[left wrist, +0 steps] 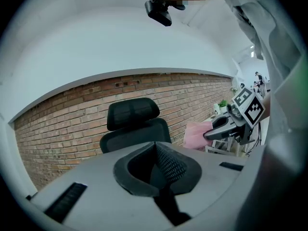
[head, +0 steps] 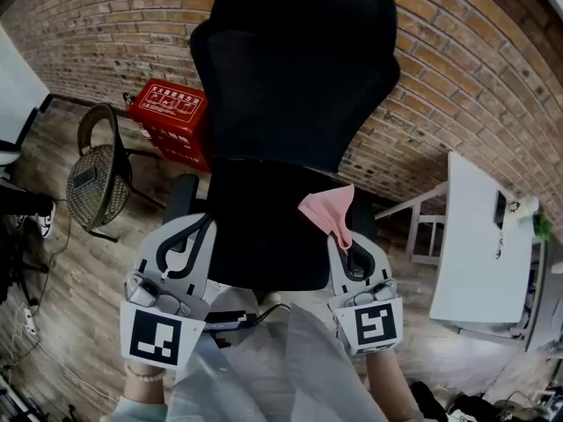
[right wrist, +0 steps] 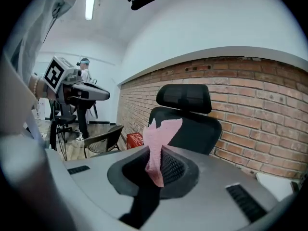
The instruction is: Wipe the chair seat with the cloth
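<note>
Brick wall (head: 457, 77) backs the chair (head: 290, 77); right tool (head: 343, 240) pinches the cloth (head: 325, 209), left tool (head: 189, 236) closed, empty. Best press it flat onto the seat (head: 264, 244).

Wall: brick wall (head: 475, 77) runs across the back.
Floor: wooden floor (head: 53, 271), pale planks.
Left: wicker chair (head: 97, 178), red crate (head: 167, 117) just beside it at the wall.
Right: white table (head: 479, 244).
Light: ceiling strip light (right wrist: 89, 4) glowing.
</note>
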Demonstrator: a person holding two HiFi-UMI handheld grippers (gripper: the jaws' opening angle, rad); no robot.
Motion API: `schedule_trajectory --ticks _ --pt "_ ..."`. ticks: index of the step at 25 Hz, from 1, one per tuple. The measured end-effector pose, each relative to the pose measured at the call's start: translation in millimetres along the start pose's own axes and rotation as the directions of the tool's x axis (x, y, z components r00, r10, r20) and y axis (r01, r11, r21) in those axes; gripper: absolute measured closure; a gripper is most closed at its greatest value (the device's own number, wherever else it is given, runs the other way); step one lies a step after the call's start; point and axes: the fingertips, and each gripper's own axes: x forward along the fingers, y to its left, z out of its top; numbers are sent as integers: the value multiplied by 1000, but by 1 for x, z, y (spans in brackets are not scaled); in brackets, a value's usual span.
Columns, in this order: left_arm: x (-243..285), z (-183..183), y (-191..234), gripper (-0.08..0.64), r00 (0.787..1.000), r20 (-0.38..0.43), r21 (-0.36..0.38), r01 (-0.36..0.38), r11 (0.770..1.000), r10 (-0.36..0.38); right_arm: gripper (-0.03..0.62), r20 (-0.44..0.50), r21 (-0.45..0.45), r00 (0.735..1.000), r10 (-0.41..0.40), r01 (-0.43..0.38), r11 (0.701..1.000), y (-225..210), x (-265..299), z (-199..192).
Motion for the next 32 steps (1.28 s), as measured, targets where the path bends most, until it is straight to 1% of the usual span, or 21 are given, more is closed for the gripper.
schedule_trajectory --ticks 5,9,19,23,32 --pt "1 -1 -1 541 1000 3 1 4 1000 -4 532 0 -24 1000 30 -30 999 7 -4 2" --pt "1 -4 0 541 1000 3 -21 -7 1000 8 532 -2 -33 1000 29 -30 999 7 -3 1" --pt "5 -4 -6 541 1000 3 -4 -1 1000 1 532 3 -59 999 33 -33 998 5 -3 3" --pt "4 -3 -8 541 1000 7 -16 -4 1000 4 532 18 -66 999 38 -37 997 7 -4 10" --pt "2 -4 -14 541 1000 4 -32 -12 999 12 532 10 -93 998 61 -59 994 12 -8 8"
